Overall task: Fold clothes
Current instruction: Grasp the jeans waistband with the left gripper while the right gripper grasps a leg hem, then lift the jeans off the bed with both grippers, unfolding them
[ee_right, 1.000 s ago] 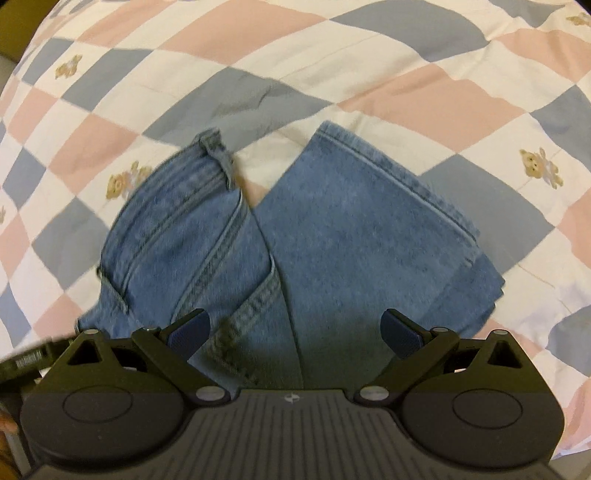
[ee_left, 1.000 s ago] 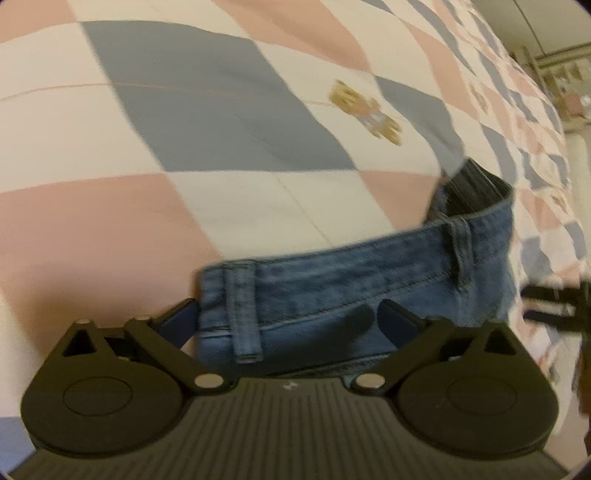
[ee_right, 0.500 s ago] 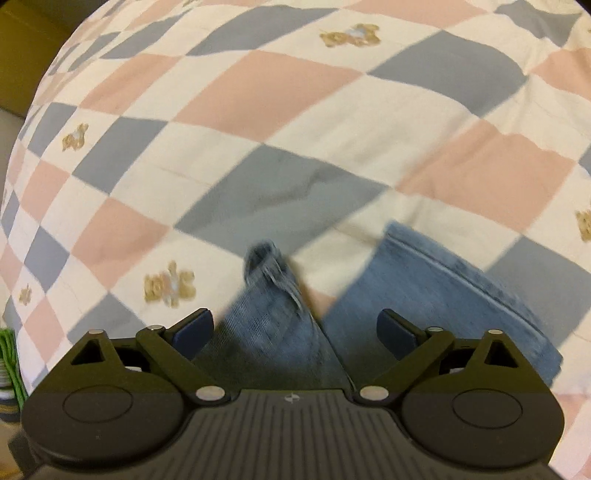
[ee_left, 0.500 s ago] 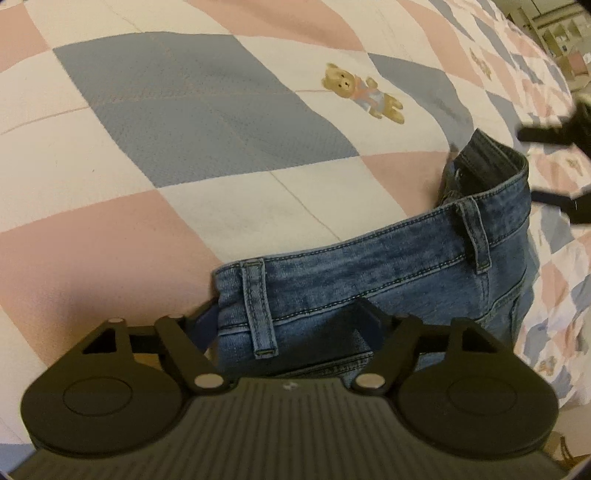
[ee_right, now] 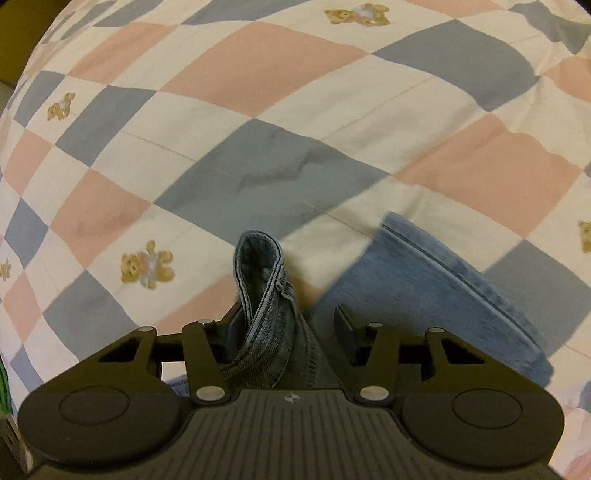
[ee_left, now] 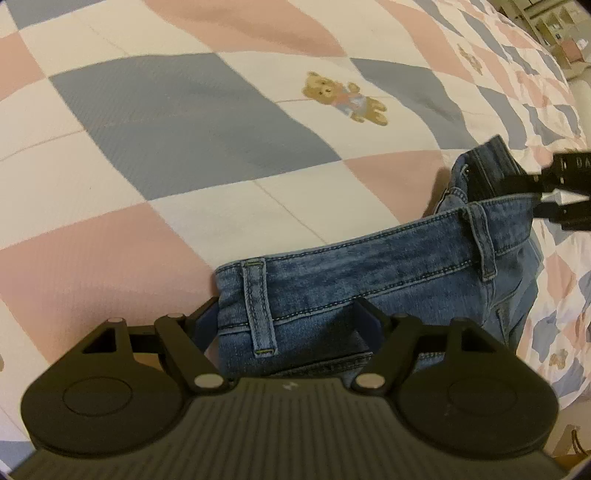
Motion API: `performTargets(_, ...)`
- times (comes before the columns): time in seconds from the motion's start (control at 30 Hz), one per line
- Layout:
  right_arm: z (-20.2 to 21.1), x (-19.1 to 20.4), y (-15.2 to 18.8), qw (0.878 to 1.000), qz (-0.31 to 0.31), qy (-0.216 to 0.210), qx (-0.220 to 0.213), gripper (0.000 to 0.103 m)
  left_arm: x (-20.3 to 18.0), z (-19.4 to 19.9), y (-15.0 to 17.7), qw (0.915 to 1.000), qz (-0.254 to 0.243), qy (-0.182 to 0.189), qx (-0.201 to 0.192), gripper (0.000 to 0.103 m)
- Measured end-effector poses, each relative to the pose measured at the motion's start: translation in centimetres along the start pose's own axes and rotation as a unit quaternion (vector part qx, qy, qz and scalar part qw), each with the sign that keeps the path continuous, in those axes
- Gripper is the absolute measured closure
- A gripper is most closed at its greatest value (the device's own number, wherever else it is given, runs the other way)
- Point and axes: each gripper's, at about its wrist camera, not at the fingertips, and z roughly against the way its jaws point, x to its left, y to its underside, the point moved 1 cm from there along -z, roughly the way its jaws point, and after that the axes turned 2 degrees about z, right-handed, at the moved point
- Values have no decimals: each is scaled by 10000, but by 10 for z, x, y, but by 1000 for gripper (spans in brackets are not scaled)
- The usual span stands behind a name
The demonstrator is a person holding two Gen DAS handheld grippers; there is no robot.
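Blue jeans [ee_left: 369,266] lie on a checked bedspread [ee_left: 184,122], waistband toward the left wrist camera. My left gripper [ee_left: 286,314] is shut on the near end of the waistband, with a belt loop [ee_left: 258,306] between its fingers. In the right wrist view the other waistband end stands up as a looped fold [ee_right: 262,288] between the jaws of my right gripper [ee_right: 288,321]. These jaws are closing; the left pad touches the denim and the right pad stands just off it. A folded trouser leg [ee_right: 424,280] lies to the right. The right gripper [ee_left: 554,192] also shows in the left wrist view.
The bedspread [ee_right: 258,74] has pink, grey-blue and cream squares with small teddy bears [ee_left: 343,98]. It stretches away beyond the jeans in both views. Furniture [ee_left: 554,29] stands past the bed's far right corner. Something green [ee_right: 3,387] shows at the left edge.
Both grippers' jaws have narrowed around the two ends of the waistband. The right gripper moved up over the jeans to the waistband fold and now appears at the right of the left wrist view.
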Motion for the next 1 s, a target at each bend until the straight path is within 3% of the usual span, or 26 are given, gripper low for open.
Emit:
performTargets(0.13,9,-13,16,9999,-24,98,40,61,-8,7,2,9998,-185,18,-74,31)
performTargets(0.23,17,-24,34,10000,-30,36,66,78,-12,20,10,9992,-349,91,-167,31)
performTargets(0.27,20,-27,41,10000,-17,-4,49,90,-14,24,14,9989,-417,97,-201,31)
performTargets(0.3,24,-31,49,10000,6,-13,25,95,-15,29,18,9985,-484,104,-234,31)
performTargets(0.43,40,-53,81,10000,-30,-20,22,95,-21,41,31,9956,-801,276,-388,30)
performTargets(0.57,43,-77,104,9994,-311,-50,170,94,-35,41,24,9889,-1287,555,-485,29)
performTargets(0.63,41,-85,111,9988,-420,-111,215,94,-48,36,18,9825,-1682,682,-430,31)
performTargets(0.67,40,-87,113,9986,-457,-148,224,93,-55,33,15,9786,-1878,744,-402,37)
performTargets(0.7,39,-89,115,9983,-495,-186,233,93,-63,30,16,9743,-2101,745,-331,60)
performTargets(0.73,39,-90,116,9983,-499,-206,212,93,-70,29,19,9694,-2339,646,-372,77)
performTargets(0.8,39,-94,116,9979,-560,-241,202,88,-78,34,29,9612,-2633,688,-444,90)
performTargets(0.83,40,-97,116,9976,-607,-252,199,87,-78,36,34,9610,-2625,747,-433,91)
performTargets(1.0,49,-110,107,9968,-586,-551,-16,49,-76,44,59,9628,-2558,789,-368,92)
